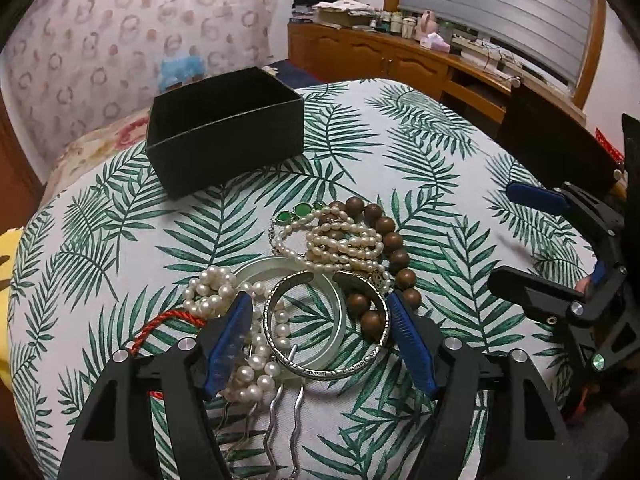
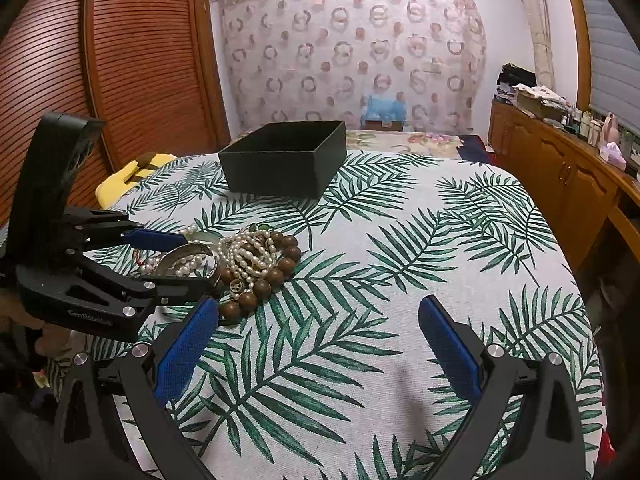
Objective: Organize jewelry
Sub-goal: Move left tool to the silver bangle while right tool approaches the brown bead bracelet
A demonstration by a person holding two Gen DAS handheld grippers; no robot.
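A heap of jewelry lies on the palm-leaf tablecloth (image 1: 440, 208): a silver bangle (image 1: 332, 368), a clear jade-like bangle (image 1: 280, 266), white pearl strands (image 1: 340, 244), a brown wooden bead bracelet (image 1: 394, 242), a green-stone chain (image 1: 302, 211) and silver hairpins (image 1: 276, 412). My left gripper (image 1: 320, 304) is open, its blue fingers on either side of the silver bangle, low over the heap. An open black box (image 1: 224, 136) stands beyond the heap. My right gripper (image 2: 320, 312) is open and empty over bare cloth, right of the heap (image 2: 248, 260).
A red cord (image 1: 160, 324) lies at the heap's left. A wooden dresser (image 2: 560, 168) with bottles runs along the right. A slatted wooden wardrobe (image 2: 140, 60) stands at the left, a bed with floral cover (image 2: 400, 138) behind the table.
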